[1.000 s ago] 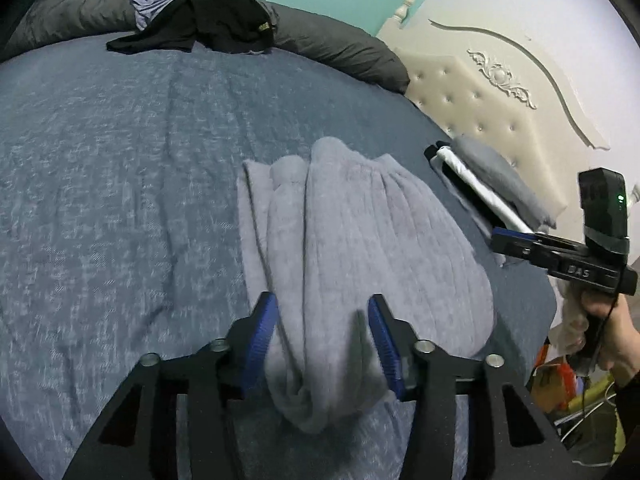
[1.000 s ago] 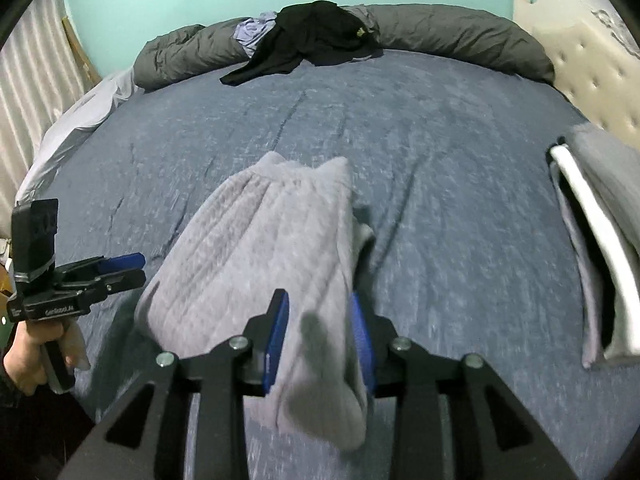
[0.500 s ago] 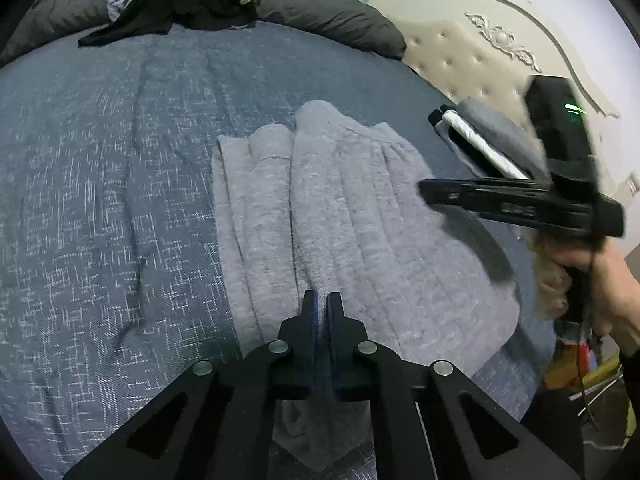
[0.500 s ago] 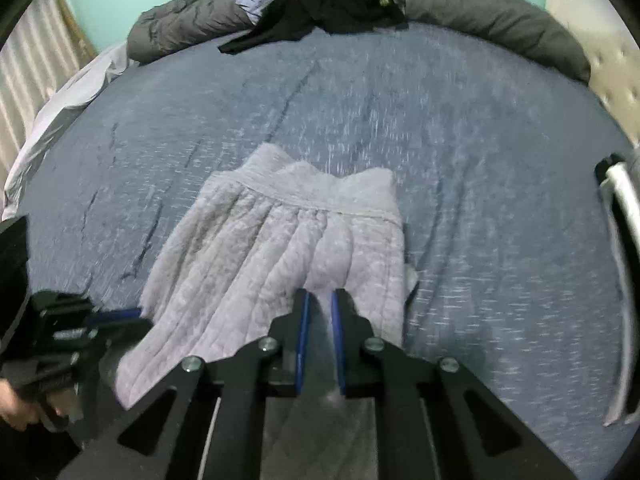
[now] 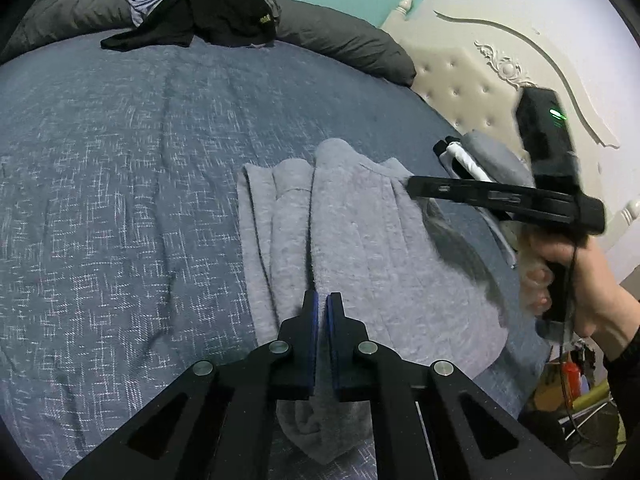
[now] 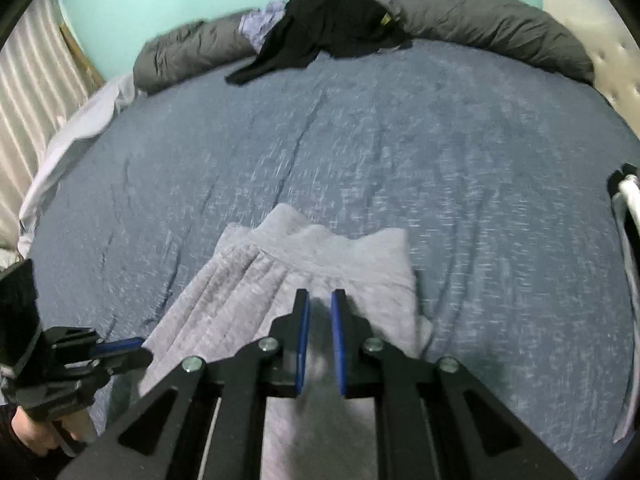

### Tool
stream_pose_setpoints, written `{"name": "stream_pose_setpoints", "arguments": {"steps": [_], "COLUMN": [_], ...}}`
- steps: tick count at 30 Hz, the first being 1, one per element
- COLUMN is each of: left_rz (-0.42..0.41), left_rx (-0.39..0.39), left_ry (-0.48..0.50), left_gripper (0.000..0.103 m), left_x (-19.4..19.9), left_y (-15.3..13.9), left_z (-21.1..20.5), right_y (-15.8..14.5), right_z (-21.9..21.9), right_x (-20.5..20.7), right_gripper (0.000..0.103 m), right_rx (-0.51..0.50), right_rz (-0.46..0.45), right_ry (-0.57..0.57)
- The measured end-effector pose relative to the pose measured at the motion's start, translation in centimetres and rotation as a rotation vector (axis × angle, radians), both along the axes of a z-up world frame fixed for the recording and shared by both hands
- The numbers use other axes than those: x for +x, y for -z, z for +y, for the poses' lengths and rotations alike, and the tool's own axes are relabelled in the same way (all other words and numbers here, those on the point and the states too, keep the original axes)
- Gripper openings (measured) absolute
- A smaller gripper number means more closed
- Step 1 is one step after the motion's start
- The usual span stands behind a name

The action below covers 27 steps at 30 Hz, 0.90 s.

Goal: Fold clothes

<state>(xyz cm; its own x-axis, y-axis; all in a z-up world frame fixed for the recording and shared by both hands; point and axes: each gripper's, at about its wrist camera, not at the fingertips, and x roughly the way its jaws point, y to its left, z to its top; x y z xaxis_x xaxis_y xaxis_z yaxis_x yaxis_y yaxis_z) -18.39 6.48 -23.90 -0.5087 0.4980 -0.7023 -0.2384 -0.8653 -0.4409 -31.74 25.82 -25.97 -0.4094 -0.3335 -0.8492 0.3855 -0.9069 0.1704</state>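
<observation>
While a grey fleece garment [image 5: 360, 248] lies folded lengthwise on the blue bedspread [image 5: 120, 160], the left gripper [image 5: 322, 308] pinches its near edge, blue pads nearly together. The right gripper [image 6: 320, 312] hovers over the cloth, jaws slightly apart, holding nothing. Dark clothes [image 6: 328, 28] sit by grey pillows [image 6: 492, 32].

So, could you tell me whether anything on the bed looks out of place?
Yes: a crumpled black garment and a lilac one lie heaped unfolded on the dark grey bolster at the far edge, unlike the folded stack by the headboard.
</observation>
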Motion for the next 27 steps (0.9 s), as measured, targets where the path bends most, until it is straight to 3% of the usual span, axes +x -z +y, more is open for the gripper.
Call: {"name": "stream_pose_setpoints", "arguments": {"steps": [9, 20, 24, 27], "left_rz": [-0.016, -0.002, -0.005, -0.005], "left_rx": [0.001, 0.008, 0.0, 0.013], "left_ry": [-0.007, -0.039, -0.042, -0.048], "left_gripper": [0.005, 0.006, 0.006, 0.006], "left_x": [-0.5, 0.5, 0.7, 0.8], "left_y": [0.5, 0.1, 0.3, 0.2], "left_z": [-0.5, -1.7, -2.2, -2.7], "right_y": [4.5, 0.2, 1.5, -1.1], "right_z": [-3.0, -1.1, -1.5, -0.9], "right_x": [-2.8, -1.5, -0.6, 1.2], "right_gripper": [0.007, 0.007, 0.007, 0.007], "right_rx": [0.176, 0.092, 0.155, 0.069], "right_rz": [-0.145, -0.091, -0.133, -0.064], "right_ry": [0.0, 0.071, 0.044, 0.048]}}
